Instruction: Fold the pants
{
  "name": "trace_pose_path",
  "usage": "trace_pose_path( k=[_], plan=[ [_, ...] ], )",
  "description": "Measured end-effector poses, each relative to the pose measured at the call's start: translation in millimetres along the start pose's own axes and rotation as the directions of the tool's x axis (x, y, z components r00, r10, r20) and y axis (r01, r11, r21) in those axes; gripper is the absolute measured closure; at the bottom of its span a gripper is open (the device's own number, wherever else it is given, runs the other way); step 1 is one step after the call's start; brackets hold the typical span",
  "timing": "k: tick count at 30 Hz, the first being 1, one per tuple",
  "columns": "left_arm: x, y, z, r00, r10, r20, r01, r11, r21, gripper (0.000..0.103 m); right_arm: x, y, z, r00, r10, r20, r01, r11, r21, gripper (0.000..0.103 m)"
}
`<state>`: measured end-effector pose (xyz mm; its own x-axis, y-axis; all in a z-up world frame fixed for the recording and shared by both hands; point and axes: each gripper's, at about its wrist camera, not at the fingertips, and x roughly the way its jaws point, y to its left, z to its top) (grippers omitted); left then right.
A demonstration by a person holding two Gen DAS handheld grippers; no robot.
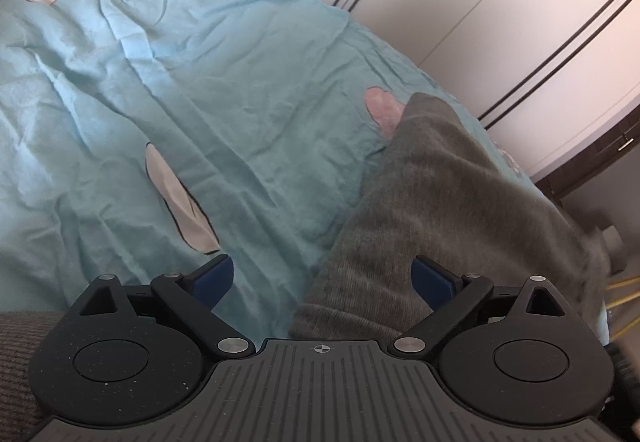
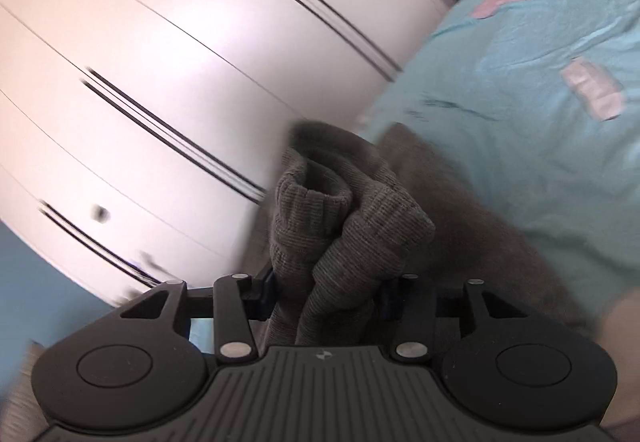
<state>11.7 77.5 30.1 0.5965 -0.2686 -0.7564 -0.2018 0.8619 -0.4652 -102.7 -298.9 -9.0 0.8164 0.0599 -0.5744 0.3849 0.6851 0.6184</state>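
I count one pair of grey pants (image 1: 448,201), two grippers, and one blue bedsheet (image 1: 180,81) printed with pink, purple and white patches. In the left wrist view my left gripper (image 1: 322,280) has its blue-padded fingers (image 1: 218,276) spread wide with nothing between them; the pants lie in the lower right of the frame, one leg stretching toward the upper right across the sheet. In the right wrist view my right gripper (image 2: 324,292) is clamped on a bunched, ribbed cuff end of the pants (image 2: 340,226), which rises at centre frame. A white wardrobe (image 2: 140,61) with dark vertical lines fills the left of that view, blurred; the sheet (image 2: 540,121) fills the upper right. No containers are visible.
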Motion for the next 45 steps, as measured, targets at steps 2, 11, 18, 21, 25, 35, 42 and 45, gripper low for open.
trace_pose_path(
  k=[2,11,18,21,25,35,42,45],
  plan=[
    [0.9,-0.3,-0.2,1.000,0.001,-0.004,-0.001,1.000,0.002,0.004,12.2,-3.7,-1.8,0.978,-0.192,-0.083,0.186,0.980,-0.068,0.028],
    [4.1,0.5,0.5,1.000,-0.001,-0.004,0.001,1.000,-0.008,0.003,-45.2,9.0,14.8,0.984,-0.054,0.168,0.070,0.993,-0.095,0.024],
    [1.7,1.7,0.0,1.000,-0.019,-0.001,0.019,1.000,-0.012,0.002,-10.5,-33.3,7.7,0.999,0.047,-0.026,-0.042,0.984,0.171,0.068],
    [2.3,0.9,0.4,1.000,-0.015,-0.004,0.014,1.000,-0.010,0.002,-2.3,-26.7,13.2,0.999,0.052,-0.011,-0.049,0.984,0.170,0.065],
    [2.4,0.7,0.6,1.000,-0.015,-0.005,0.015,1.000,-0.009,0.002,17.0,-28.0,11.9,0.997,0.077,-0.018,-0.071,0.975,0.212,0.060],
    [3.7,-0.1,-0.4,1.000,-0.010,-0.009,0.009,1.000,-0.006,0.002,-21.8,-50.3,9.2,0.933,0.336,0.128,-0.355,0.809,0.469,0.081],
    [3.5,0.2,-0.9,1.000,-0.012,-0.012,0.012,1.000,-0.005,0.002,-9.4,-29.9,13.1,0.999,-0.023,-0.031,0.029,0.981,0.191,0.081],
    [3.4,1.0,-0.9,1.000,-0.016,-0.013,0.016,1.000,-0.008,0.002,-17.3,-33.7,12.3,0.998,0.063,-0.011,-0.058,0.970,0.237,0.078]
  ],
)
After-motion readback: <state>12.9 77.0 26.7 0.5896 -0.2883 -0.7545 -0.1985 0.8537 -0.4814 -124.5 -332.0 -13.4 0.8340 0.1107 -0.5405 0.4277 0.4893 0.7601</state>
